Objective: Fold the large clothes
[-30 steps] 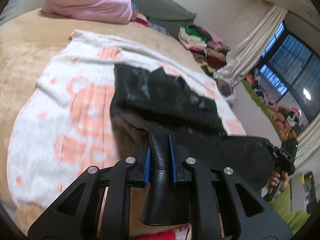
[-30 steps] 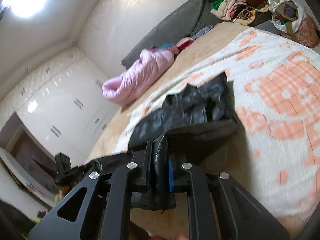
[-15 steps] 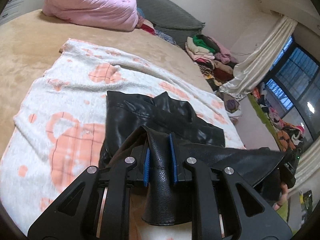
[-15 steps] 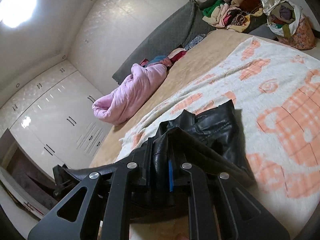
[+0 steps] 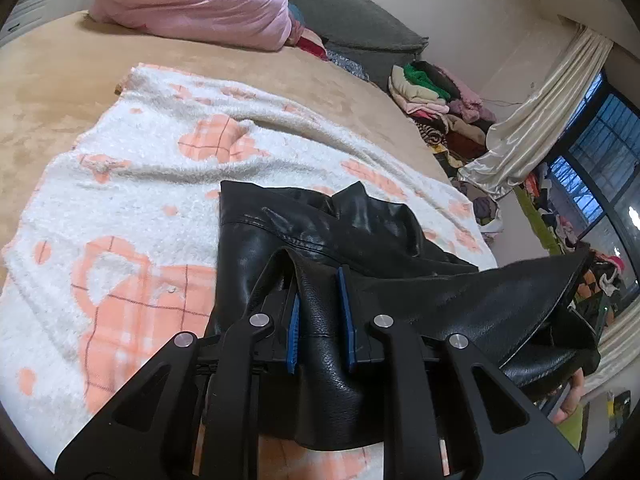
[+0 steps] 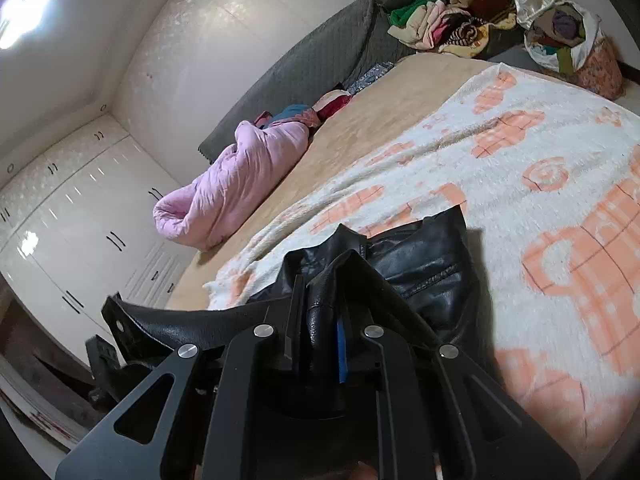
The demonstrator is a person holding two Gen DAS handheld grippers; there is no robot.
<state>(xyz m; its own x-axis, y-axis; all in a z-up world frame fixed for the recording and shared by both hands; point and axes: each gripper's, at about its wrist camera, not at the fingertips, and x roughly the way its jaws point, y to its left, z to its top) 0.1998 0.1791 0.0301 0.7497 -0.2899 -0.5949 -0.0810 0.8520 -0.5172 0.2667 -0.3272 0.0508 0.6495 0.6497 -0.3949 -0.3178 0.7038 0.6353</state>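
Observation:
A black leather garment lies partly on a white and orange blanket on the bed. My left gripper is shut on a fold of its near edge. My right gripper is shut on another part of the same edge, and the garment shows beyond it. The leather stretches taut between the two grippers, lifted above the blanket. The far half of the garment rests on the blanket.
A pink quilt lies at the head of the tan bed, against a grey headboard. A pile of clothes sits beyond the bed by the curtain. White wardrobes stand at the left.
Both grippers have lifted and pulled the held edge back toward me. The garment's far part has slid nearer on the blanket and folded under the raised edge.

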